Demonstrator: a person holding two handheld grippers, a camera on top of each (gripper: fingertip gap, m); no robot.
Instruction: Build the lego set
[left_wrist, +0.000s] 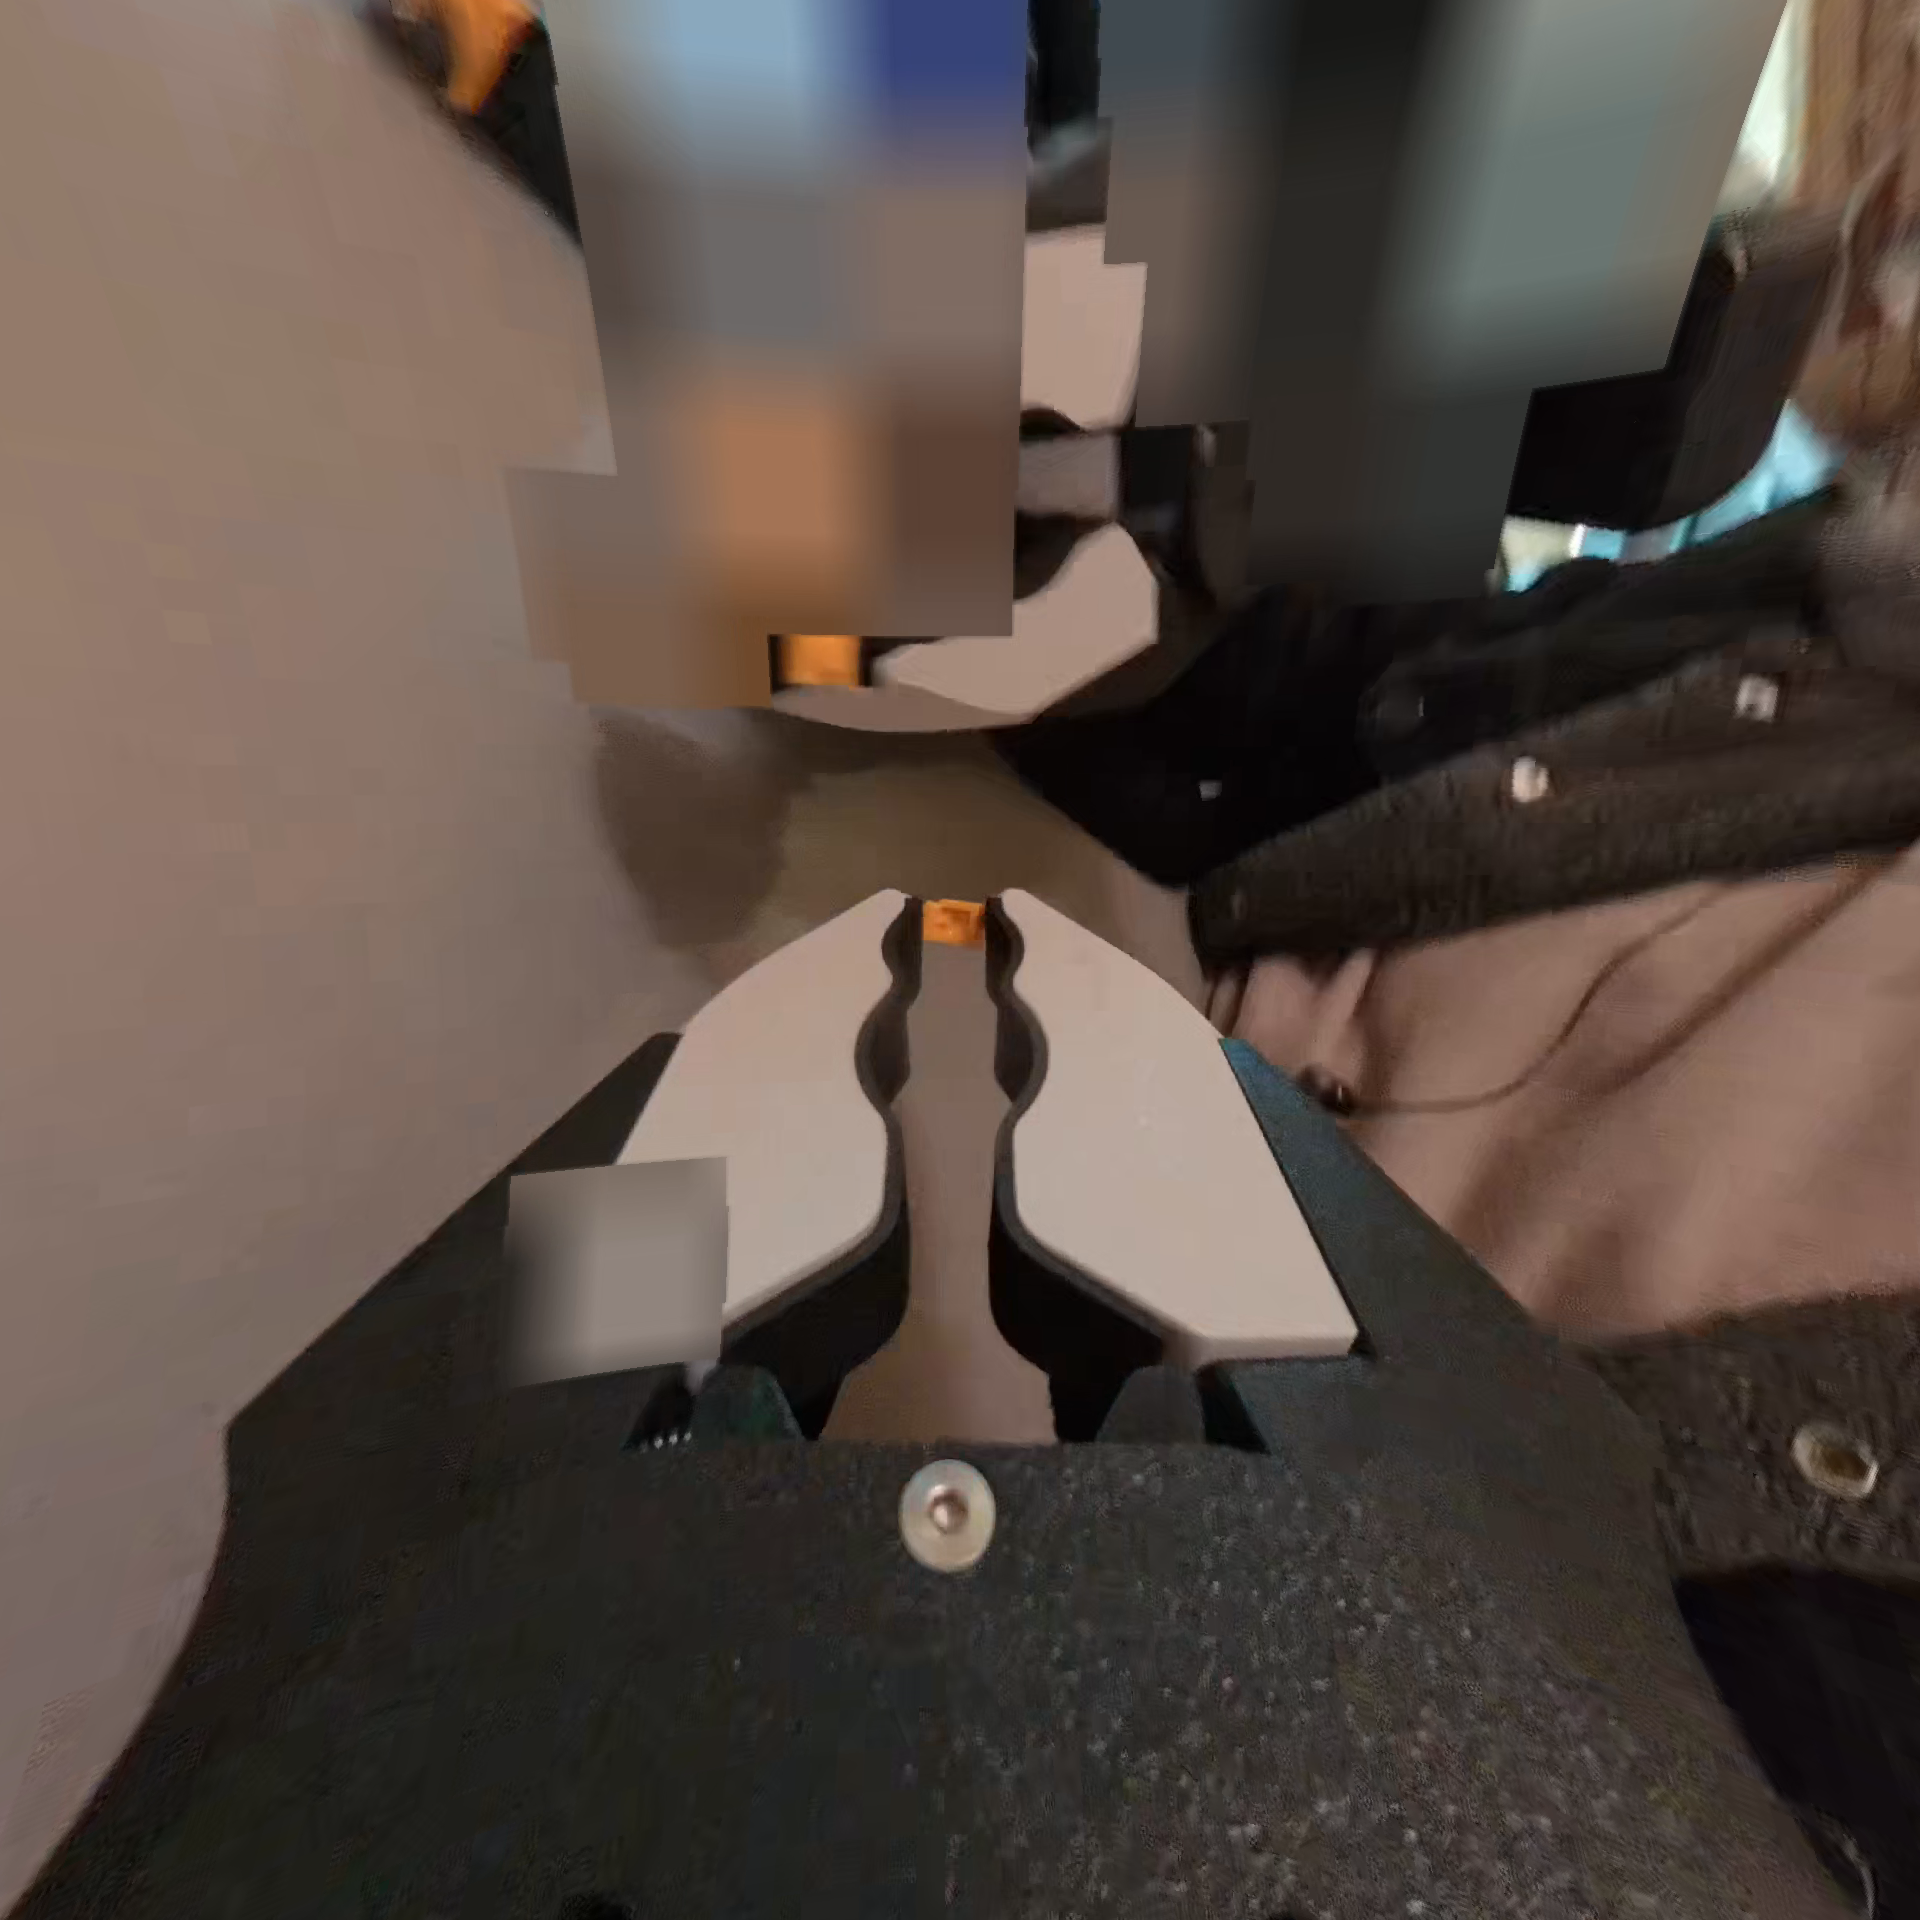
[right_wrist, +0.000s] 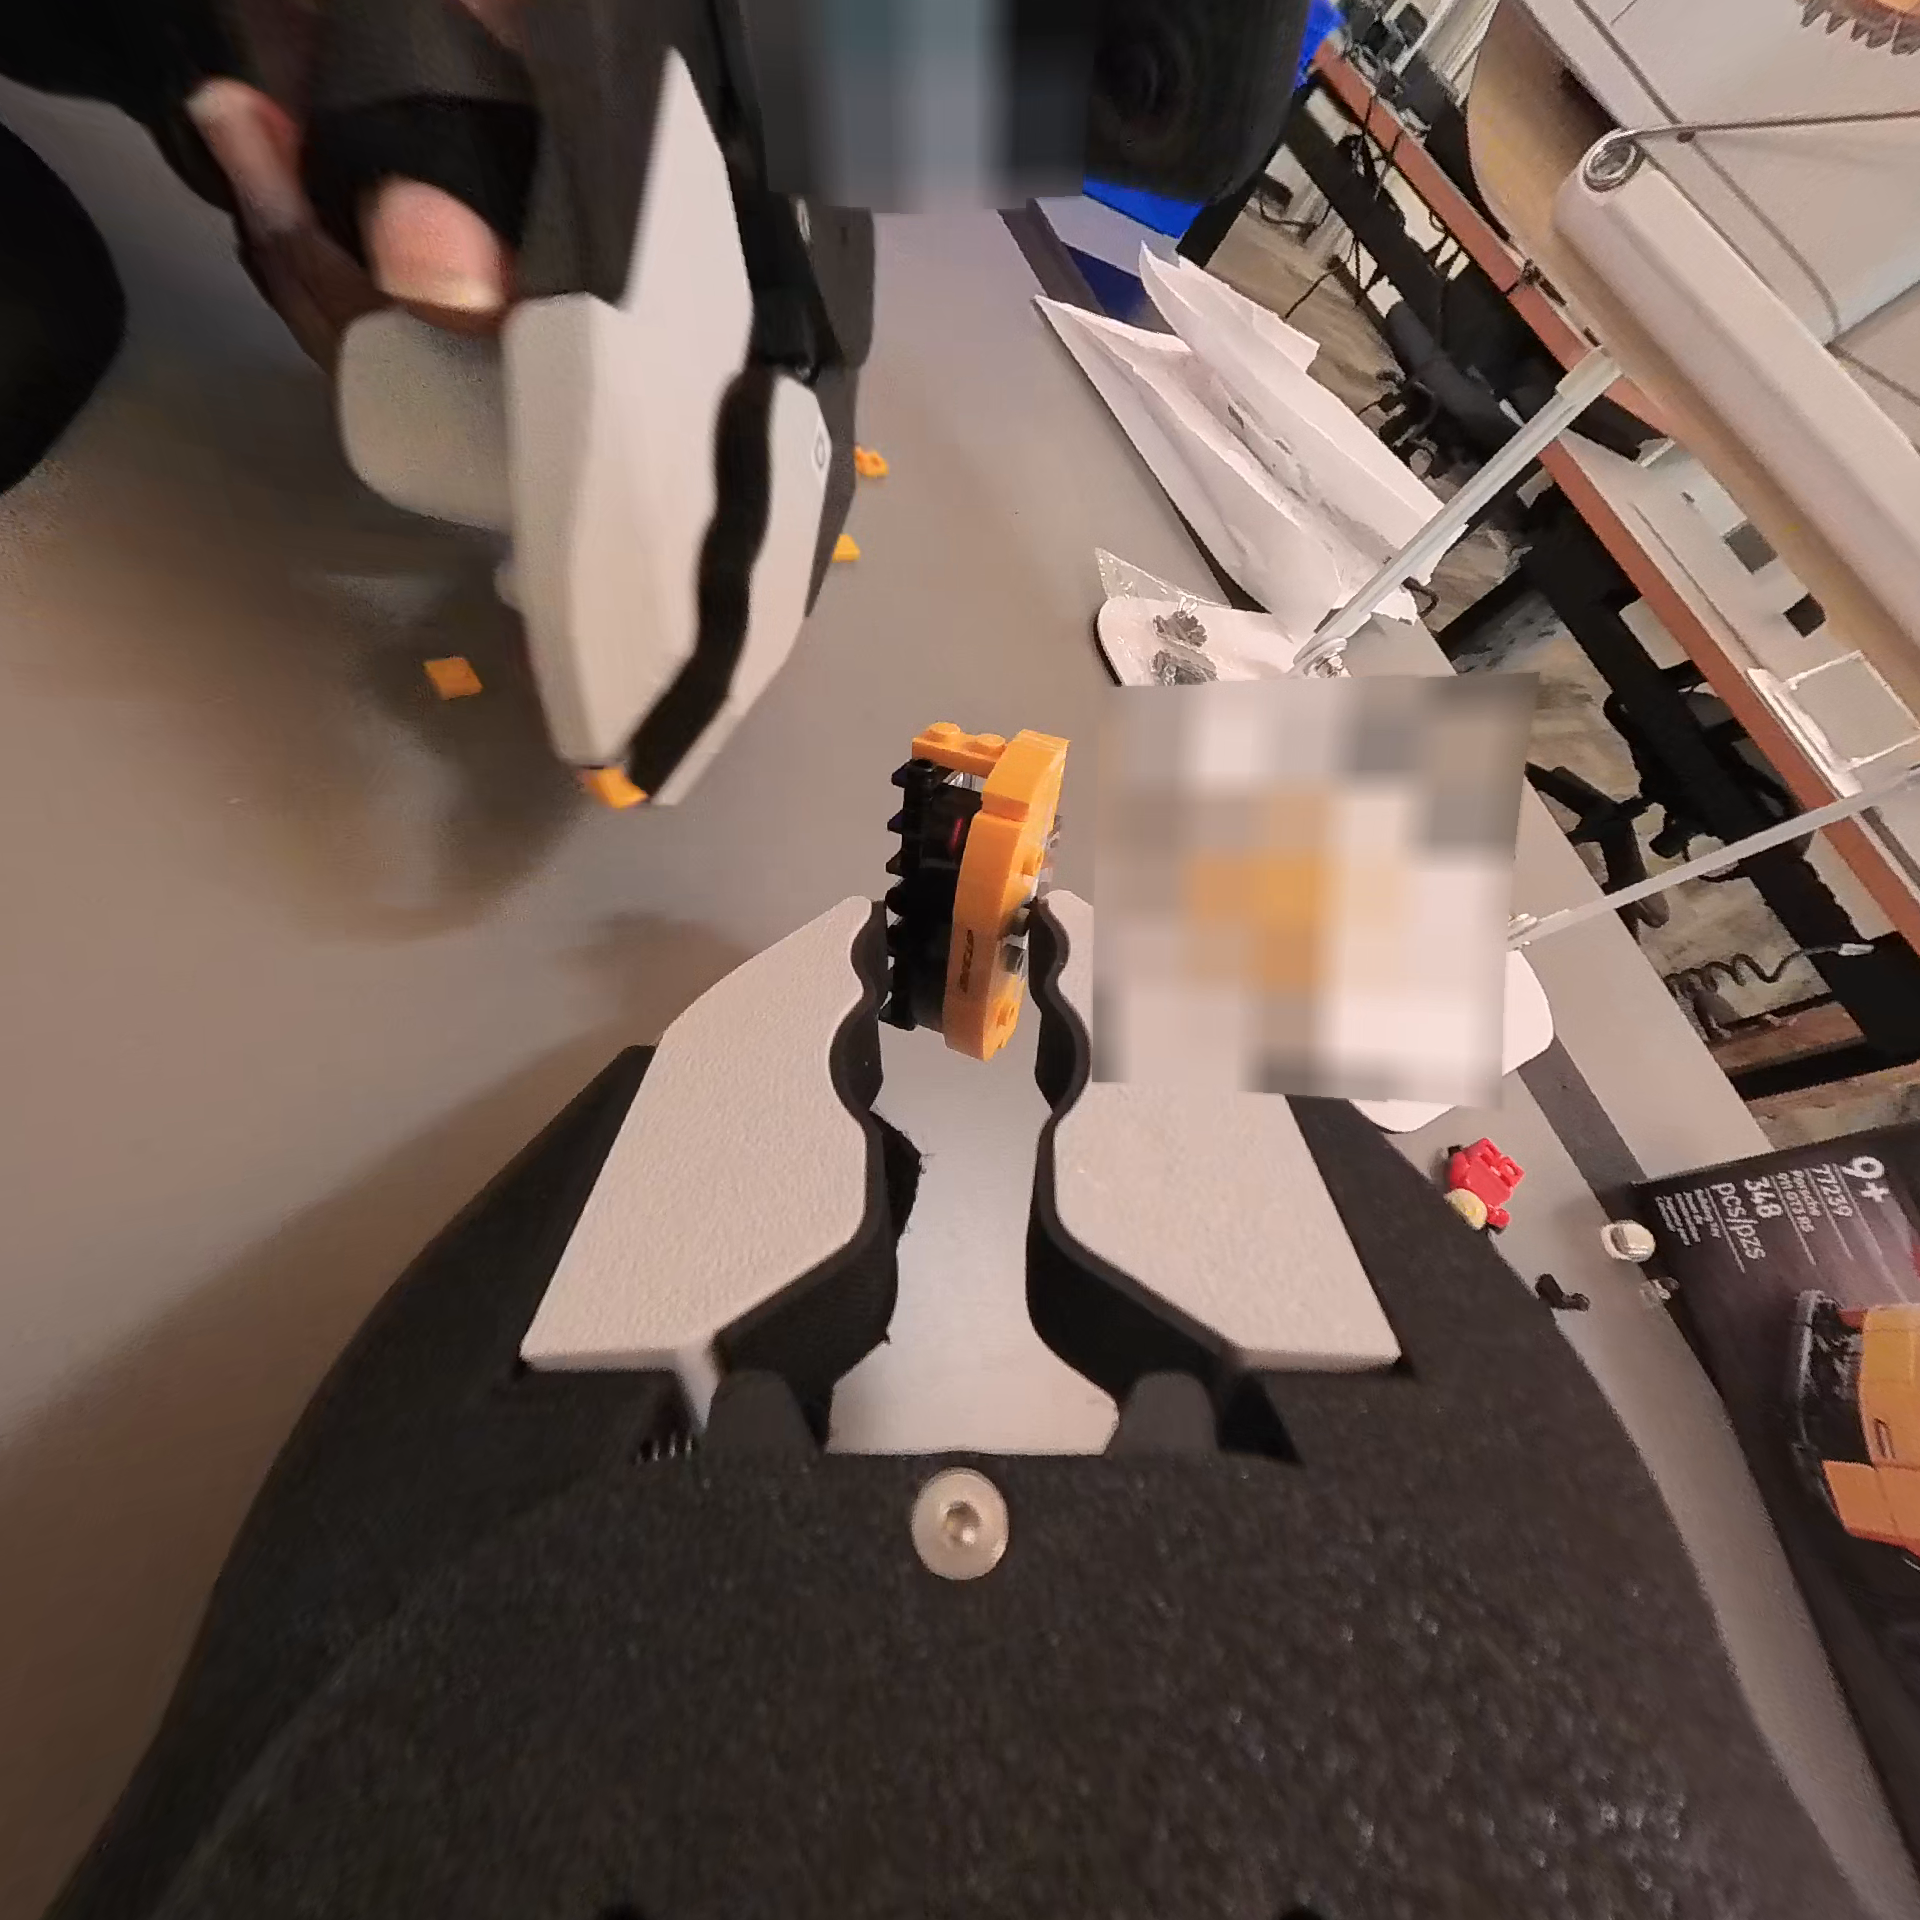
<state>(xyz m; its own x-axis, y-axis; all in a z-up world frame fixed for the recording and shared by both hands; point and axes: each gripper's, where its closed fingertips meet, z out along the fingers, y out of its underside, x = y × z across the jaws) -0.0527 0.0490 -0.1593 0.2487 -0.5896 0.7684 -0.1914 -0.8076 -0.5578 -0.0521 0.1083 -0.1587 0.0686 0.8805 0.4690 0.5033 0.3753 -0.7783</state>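
My left gripper (left_wrist: 953, 914) is shut on a small orange lego piece (left_wrist: 953, 922) at its fingertips. It also shows in the right wrist view (right_wrist: 623, 779), up and to the left, with the orange piece (right_wrist: 615, 787) at its tip. My right gripper (right_wrist: 961, 925) is shut on an orange and black lego assembly (right_wrist: 982, 894), held upright above the grey table (right_wrist: 312, 831). In the left wrist view the right gripper (left_wrist: 997, 665) is ahead, partly hidden by a blurred patch. The small piece is apart from the assembly, to its left.
Loose orange pieces (right_wrist: 452, 677) lie on the table behind the left gripper. White paper bags (right_wrist: 1226, 436) and a clear bag of small parts (right_wrist: 1179, 644) sit at the right. A red lego figure (right_wrist: 1486, 1179) and the black set box (right_wrist: 1787, 1309) lie at the right edge.
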